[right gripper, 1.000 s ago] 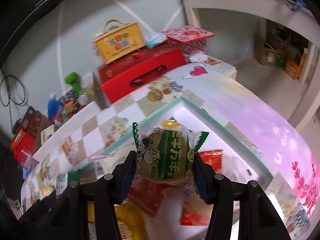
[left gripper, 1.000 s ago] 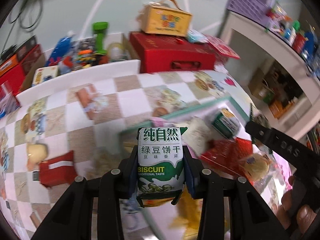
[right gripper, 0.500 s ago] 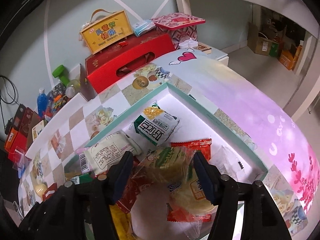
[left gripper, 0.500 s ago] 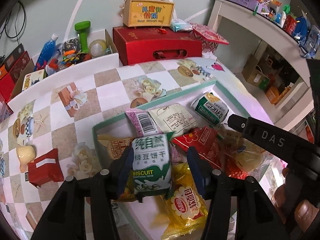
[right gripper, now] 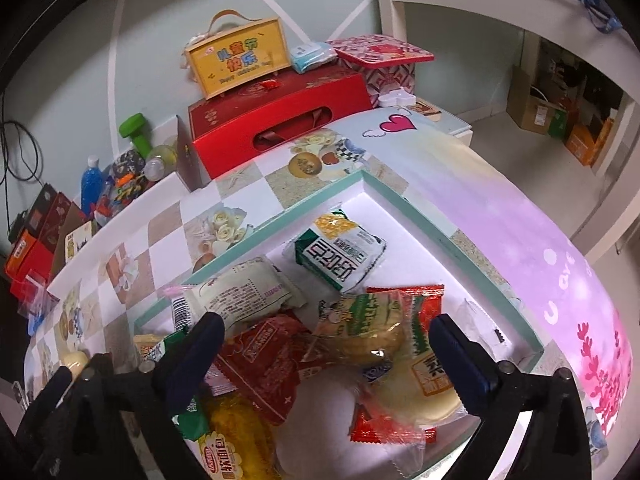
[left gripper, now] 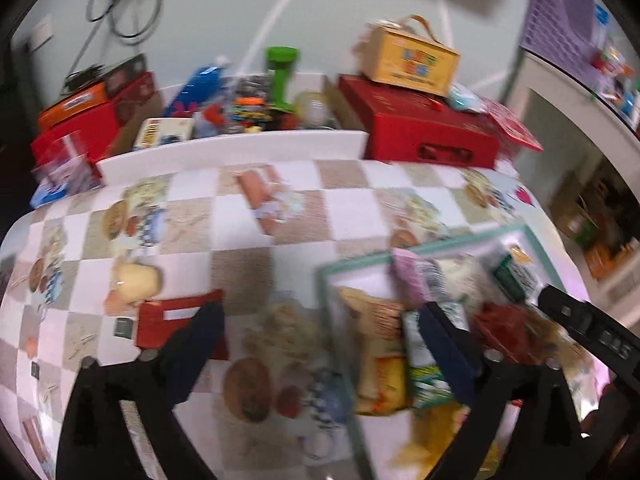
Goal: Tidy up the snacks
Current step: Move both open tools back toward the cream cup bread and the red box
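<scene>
Snacks (right gripper: pixel 320 340) in crinkly red, green and yellow wrappers crowd your tray (right gripper: pixel 452 240); your left gripper (left gripper: pixel 320 344) and right gripper (right gripper: pixel 326 360) are opening, pinching nothing.

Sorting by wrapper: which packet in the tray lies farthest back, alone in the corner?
The green-and-white packet with the yellow end; the other packets overlap nearer the gripper.
</scene>
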`<state>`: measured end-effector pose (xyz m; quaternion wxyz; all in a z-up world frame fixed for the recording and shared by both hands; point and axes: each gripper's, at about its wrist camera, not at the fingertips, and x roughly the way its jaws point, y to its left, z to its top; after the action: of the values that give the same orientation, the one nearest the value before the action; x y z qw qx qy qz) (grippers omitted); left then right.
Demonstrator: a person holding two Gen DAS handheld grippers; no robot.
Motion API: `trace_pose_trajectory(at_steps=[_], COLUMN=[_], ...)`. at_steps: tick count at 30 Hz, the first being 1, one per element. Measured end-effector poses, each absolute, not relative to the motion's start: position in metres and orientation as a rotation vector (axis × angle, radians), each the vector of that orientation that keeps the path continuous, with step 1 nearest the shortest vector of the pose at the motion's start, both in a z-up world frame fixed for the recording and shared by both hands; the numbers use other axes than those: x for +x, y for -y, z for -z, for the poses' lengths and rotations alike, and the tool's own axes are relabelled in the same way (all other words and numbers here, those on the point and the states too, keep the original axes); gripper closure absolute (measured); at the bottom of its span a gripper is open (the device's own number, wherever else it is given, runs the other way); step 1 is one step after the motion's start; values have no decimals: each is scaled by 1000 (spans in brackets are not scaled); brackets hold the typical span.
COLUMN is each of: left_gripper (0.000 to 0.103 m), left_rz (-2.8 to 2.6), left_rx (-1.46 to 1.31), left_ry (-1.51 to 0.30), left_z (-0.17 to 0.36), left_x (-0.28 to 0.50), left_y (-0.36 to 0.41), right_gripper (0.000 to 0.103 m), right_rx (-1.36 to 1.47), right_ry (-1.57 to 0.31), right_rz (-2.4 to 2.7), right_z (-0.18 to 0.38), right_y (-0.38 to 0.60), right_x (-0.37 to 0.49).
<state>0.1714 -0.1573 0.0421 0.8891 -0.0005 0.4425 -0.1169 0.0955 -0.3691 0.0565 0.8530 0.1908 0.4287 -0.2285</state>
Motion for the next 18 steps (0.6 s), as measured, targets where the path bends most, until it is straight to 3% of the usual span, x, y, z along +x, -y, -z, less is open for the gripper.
trace_pose_trajectory(at_steps=[10,18], left_gripper=[0,0], left_rz=[214,109], left_rx=[-68,-148], left_ry=[-897,-870], left_z=[-40,-53], left_x=[174,172], left_y=[125,48], right_gripper=[0,0], right_rx=[366,355], right_ry=[-868,-807], right_rz=[455,353], right_z=[-66,-81], right_y=[353,317], right_x=[102,112])
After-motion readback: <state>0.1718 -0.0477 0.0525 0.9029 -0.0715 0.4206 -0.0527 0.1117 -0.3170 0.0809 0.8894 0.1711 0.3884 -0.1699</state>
